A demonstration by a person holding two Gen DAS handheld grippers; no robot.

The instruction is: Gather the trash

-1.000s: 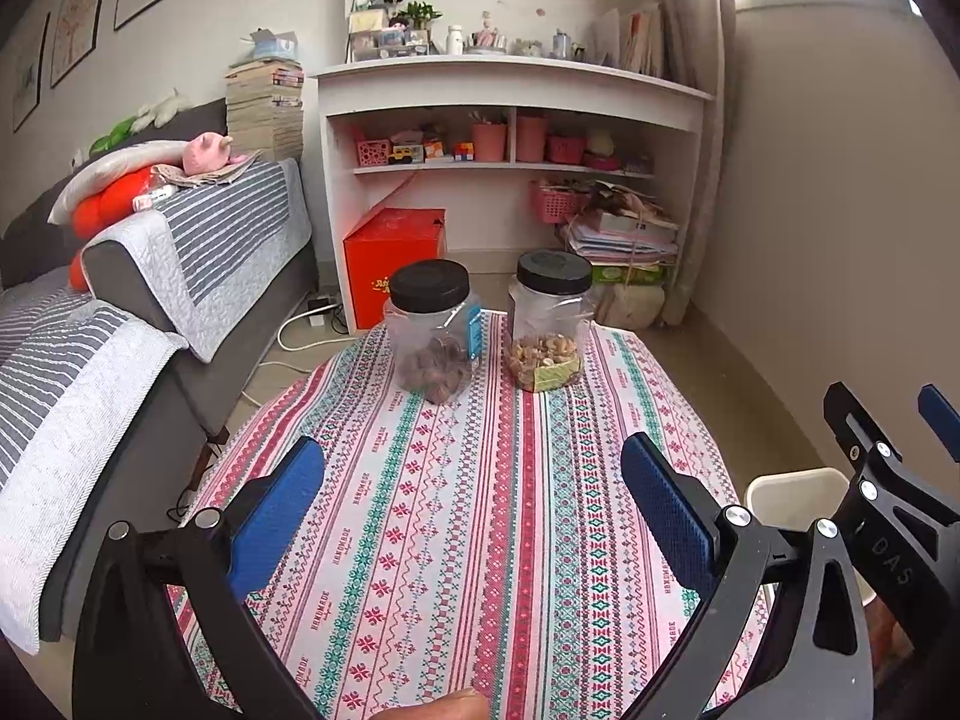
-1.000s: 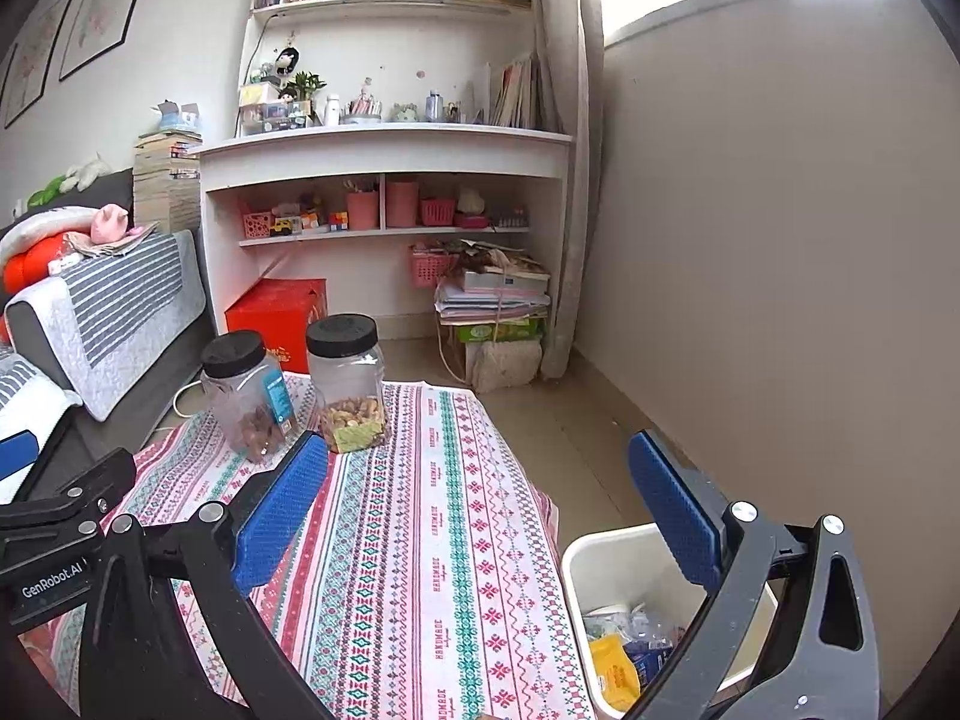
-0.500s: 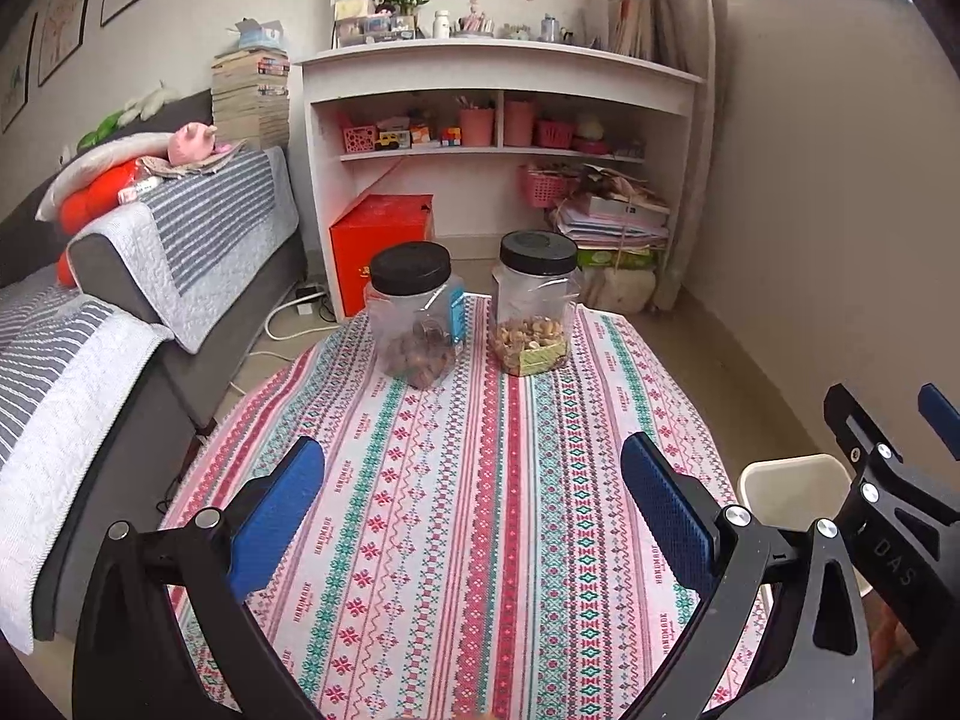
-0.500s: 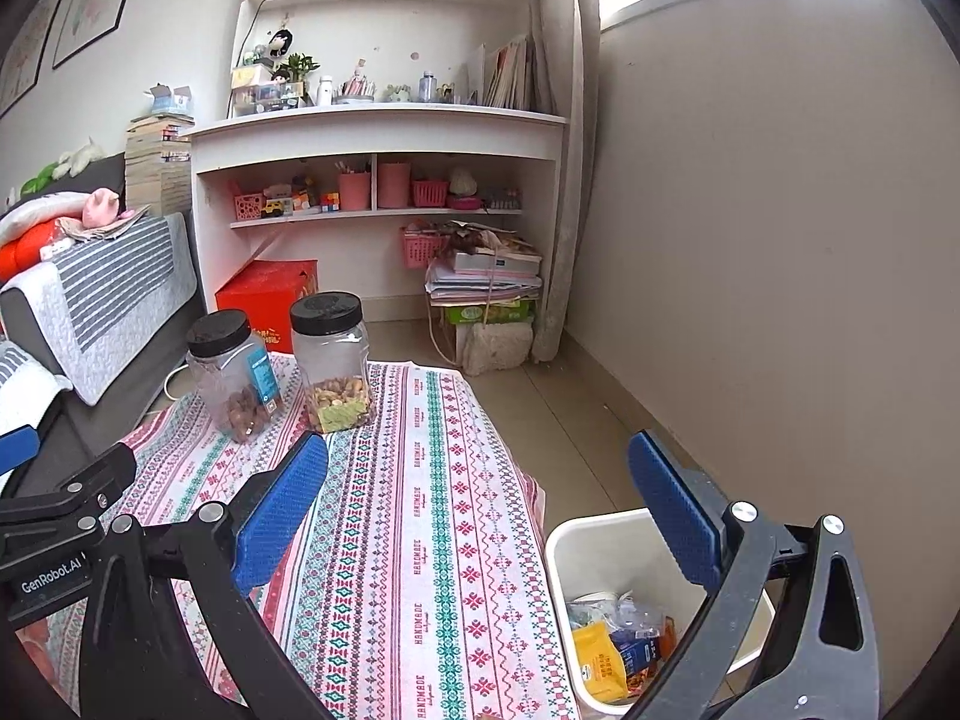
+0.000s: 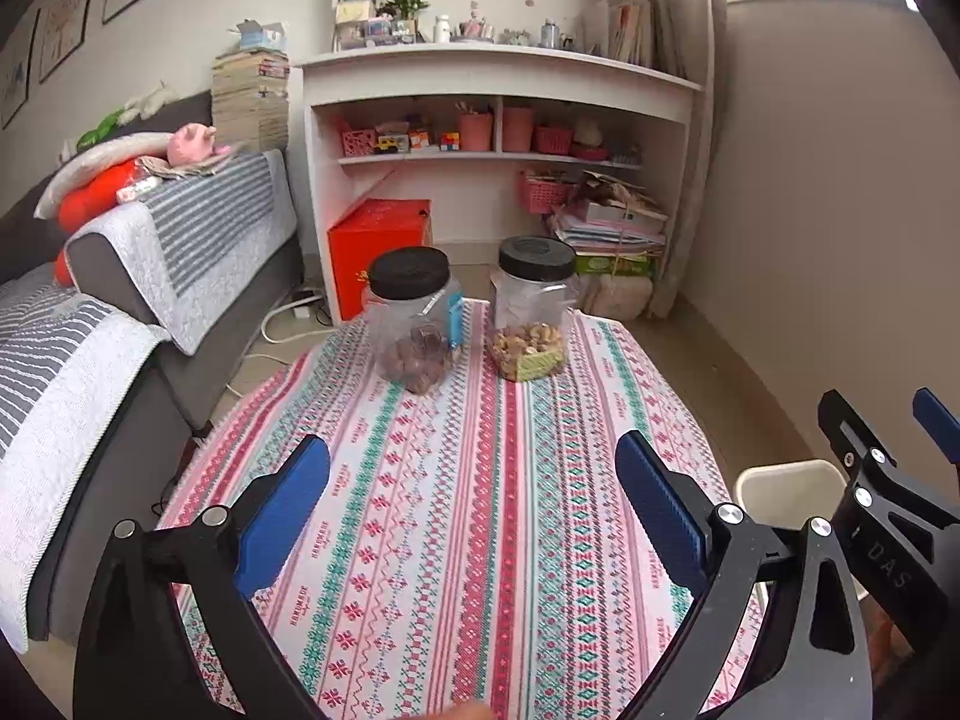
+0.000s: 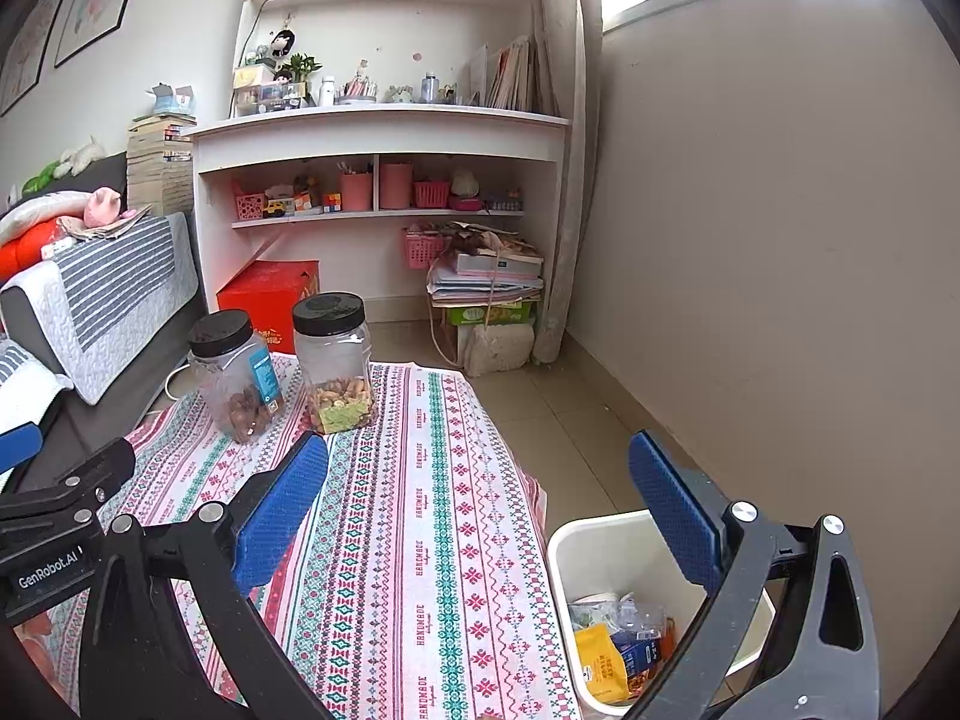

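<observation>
A white trash bin (image 6: 606,546) stands on the floor right of the table and holds several wrappers (image 6: 624,648); its rim also shows in the left wrist view (image 5: 786,489). My left gripper (image 5: 474,516) is open and empty above the patterned tablecloth (image 5: 480,480). My right gripper (image 6: 480,510) is open and empty, over the table's right edge, its right finger above the bin. No loose trash shows on the table.
Two clear jars with black lids (image 5: 414,324) (image 5: 531,306) stand at the table's far end. A grey sofa (image 5: 120,276) runs along the left. A white shelf unit (image 5: 498,120), a red box (image 5: 378,240) and stacked papers (image 6: 486,276) are behind.
Both grippers have pulled back and tilted slightly; the jars sit lower in view and more of the bin's contents show. Both grippers stay open.
</observation>
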